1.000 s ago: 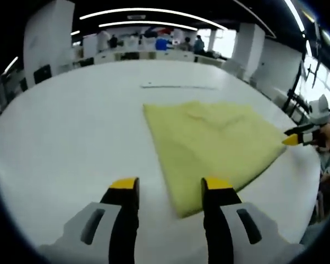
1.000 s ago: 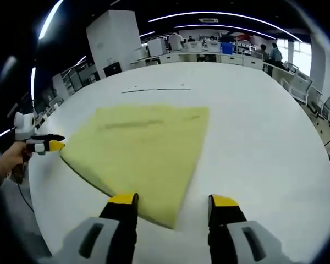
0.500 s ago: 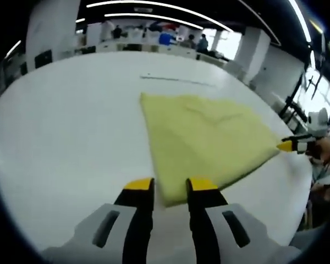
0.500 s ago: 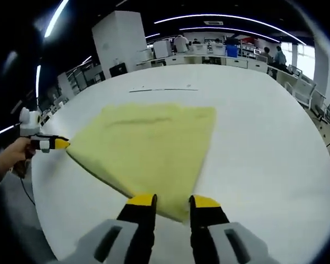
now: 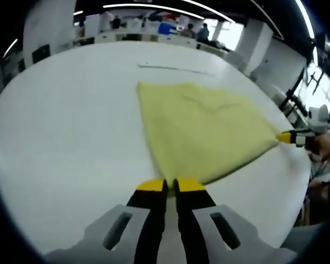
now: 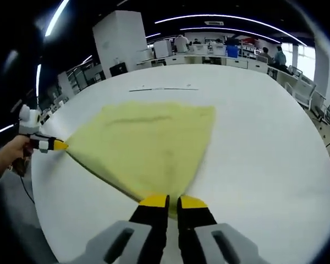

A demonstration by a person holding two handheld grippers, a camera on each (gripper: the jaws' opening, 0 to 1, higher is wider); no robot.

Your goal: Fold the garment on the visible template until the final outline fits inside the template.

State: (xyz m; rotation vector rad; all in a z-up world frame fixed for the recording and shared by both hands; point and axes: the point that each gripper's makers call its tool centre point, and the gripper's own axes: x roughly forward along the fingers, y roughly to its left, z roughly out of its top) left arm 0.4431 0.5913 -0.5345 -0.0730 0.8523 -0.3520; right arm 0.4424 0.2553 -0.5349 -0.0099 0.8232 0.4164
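A pale yellow folded garment [image 5: 203, 129] lies flat on a white table [image 5: 60, 126]. In the left gripper view my left gripper [image 5: 169, 185] is shut on the garment's near corner. Its opposite corner on the right is pinched by the right gripper [image 5: 289, 137], held by a hand. The right gripper view shows the garment [image 6: 148, 143] from the other side, with my right gripper [image 6: 173, 201] shut on the near corner and the left gripper [image 6: 58, 146] at the far left corner. A thin dark template line [image 6: 159, 89] runs on the table beyond the cloth.
The white table [image 6: 264, 137] spreads wide around the cloth, with its edge close behind both grippers. Desks, chairs and several people stand far off in the room [image 6: 209, 47]. A pillar [image 6: 118, 38] rises behind the table.
Both grippers have gone from open to shut, each closing on a corner of the yellow garment. The cloth is now pulled a little tauter between the two corners.
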